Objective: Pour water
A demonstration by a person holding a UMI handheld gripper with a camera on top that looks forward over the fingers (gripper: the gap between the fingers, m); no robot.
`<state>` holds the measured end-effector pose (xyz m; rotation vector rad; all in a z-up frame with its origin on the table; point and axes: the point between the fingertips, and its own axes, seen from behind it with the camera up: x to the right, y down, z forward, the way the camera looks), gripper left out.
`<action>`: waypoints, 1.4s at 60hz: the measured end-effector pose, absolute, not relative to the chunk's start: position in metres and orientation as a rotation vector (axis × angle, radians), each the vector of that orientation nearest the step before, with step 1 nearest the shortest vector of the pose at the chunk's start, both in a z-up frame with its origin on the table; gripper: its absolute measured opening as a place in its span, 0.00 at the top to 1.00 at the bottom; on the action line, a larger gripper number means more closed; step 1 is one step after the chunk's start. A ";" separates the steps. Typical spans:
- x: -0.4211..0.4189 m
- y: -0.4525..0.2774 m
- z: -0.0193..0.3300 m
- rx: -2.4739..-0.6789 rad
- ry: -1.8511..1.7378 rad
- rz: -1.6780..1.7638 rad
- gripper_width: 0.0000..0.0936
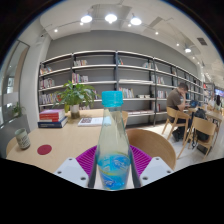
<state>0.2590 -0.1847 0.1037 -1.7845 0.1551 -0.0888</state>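
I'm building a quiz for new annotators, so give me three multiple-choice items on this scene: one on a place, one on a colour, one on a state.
1. Where is the clear plastic water bottle?
A. between the gripper fingers
B. on the bookshelf
C. beside the potted plant

2. What colour is the bottle's cap?
A. red
B. light blue
C. black

3. How does the bottle stand?
A. lying flat
B. upside down
C. upright, cap on

Answers: 1 A, the purple pads flank its body; 2 B, the cap shows pale blue; 3 C, its neck points up over the wooden table.
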 end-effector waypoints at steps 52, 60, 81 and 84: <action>0.024 -0.078 0.202 -1.692 -0.844 -0.834 0.61; -0.036 -0.056 0.196 -1.579 -1.121 -1.003 0.62; -0.105 -0.024 0.168 -1.143 -1.752 -1.476 0.62; -0.110 -0.018 0.166 -1.050 -1.818 -1.527 0.62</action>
